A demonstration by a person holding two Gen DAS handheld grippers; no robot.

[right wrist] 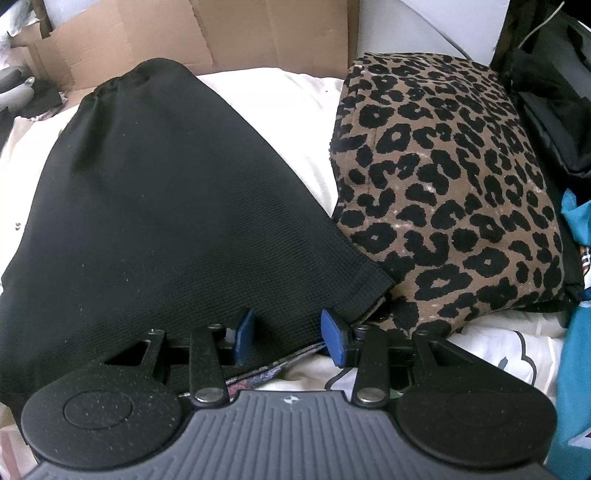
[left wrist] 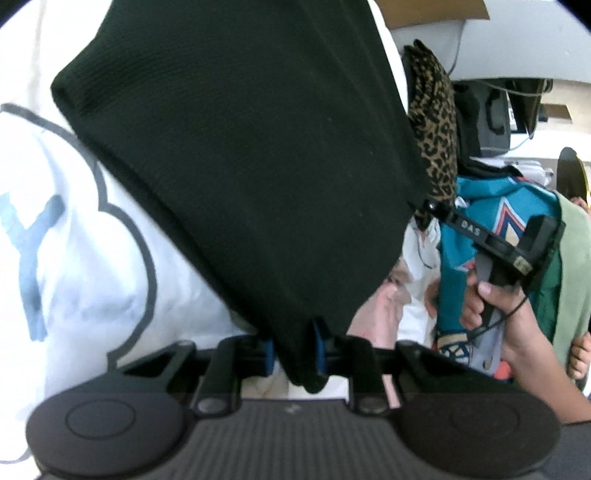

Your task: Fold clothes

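Black knit garment (right wrist: 177, 206) lies spread over the white printed sheet (left wrist: 74, 266), waistband end at 11 o'clock in the right wrist view, hemmed corner at 4 o'clock, touching the leopard-print piece (right wrist: 447, 192). Left gripper (left wrist: 295, 349): jaws narrow, blue pads pinching a bunched corner of the black fabric, cloth poking out below the pads. Right gripper (right wrist: 288, 332): jaws about half open, straddling the hem edge; fabric sits between the pads, but whether they press on it I cannot tell, looks loose. In the left wrist view the right gripper shows at 3 o'clock in the person's hand (left wrist: 506, 317), its tip at the black cloth's far corner. Read: both bottom corners are being taken for a fold toward the waistband; early in this garment. To do it well: close the right jaws fully on the hem, through both layers, before lifting; keep both corners level and the edge taut between them; carry it over toward 11 o'clock and lay the hem onto the waistband without dragging the sheet or catching the leopard-print piece. Risk: only the top layer gets grabbed and the fold skews. Count: one black garment, one leopard-print piece, two grippers, one teal jersey (left wrist: 491, 218) and one green cloth (left wrist: 572, 280) at 3 o'clock, cardboard (right wrist: 229, 29) at 12.
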